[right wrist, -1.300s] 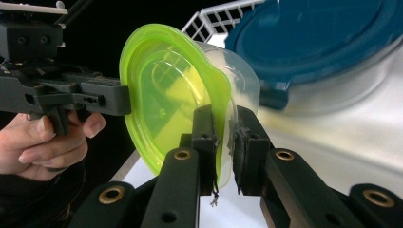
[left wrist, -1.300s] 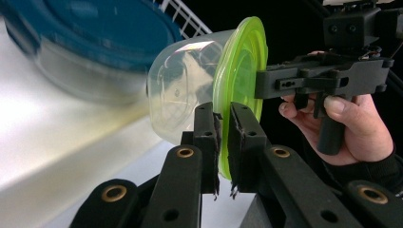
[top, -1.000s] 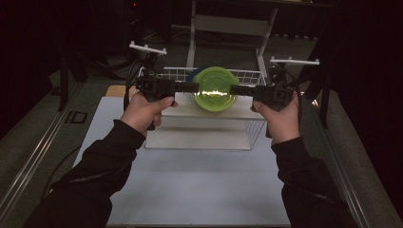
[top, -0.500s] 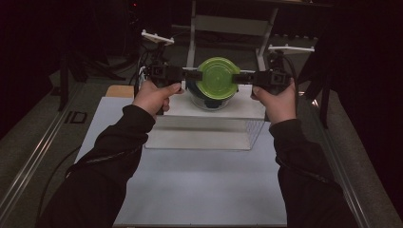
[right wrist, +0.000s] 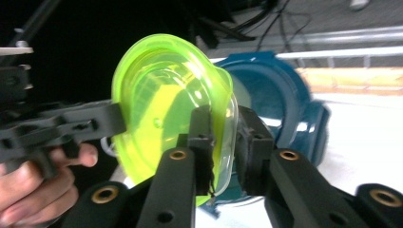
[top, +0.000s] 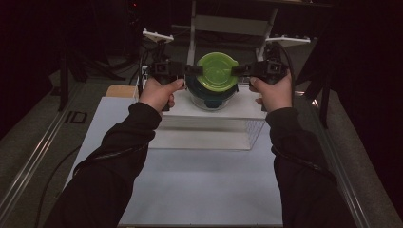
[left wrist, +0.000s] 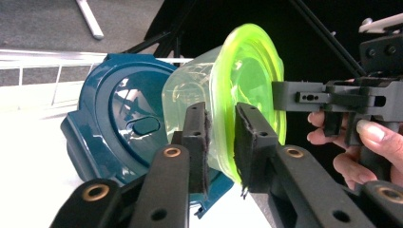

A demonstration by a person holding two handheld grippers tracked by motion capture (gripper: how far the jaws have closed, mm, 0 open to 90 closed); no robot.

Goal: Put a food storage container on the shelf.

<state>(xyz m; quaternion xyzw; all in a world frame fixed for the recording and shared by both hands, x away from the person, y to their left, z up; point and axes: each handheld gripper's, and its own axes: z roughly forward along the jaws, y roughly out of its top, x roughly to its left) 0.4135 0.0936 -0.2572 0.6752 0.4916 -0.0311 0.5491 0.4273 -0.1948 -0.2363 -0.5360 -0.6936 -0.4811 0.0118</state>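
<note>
Hands come in from the near edge of the table, each gripping a tool, and between them a clear tub with a lime-green lid is held up above a white box at the far middle. The left gripper reaches in from the left and the right gripper from the right, both level and pointing at each other across the tub. In the left gripper view the left gripper has its jaws nearly closed, pinching the lid's rim and the tub wall, one pad on the clear side and one on the green face. In the right gripper view the right gripper does the same on the opposite edge, jaws narrowed onto the rim of the tub. The tub looks empty, and its lid is seated. Just under and behind the tub sits a dark teal container, round inside with a glossy surface, resting on the white box; whether the tub touches it I cannot tell. The left hand and right hand wrap the tool handles, dark sleeves trailing back toward the near edge. A wire rack shows at the box's right near corner.
</note>
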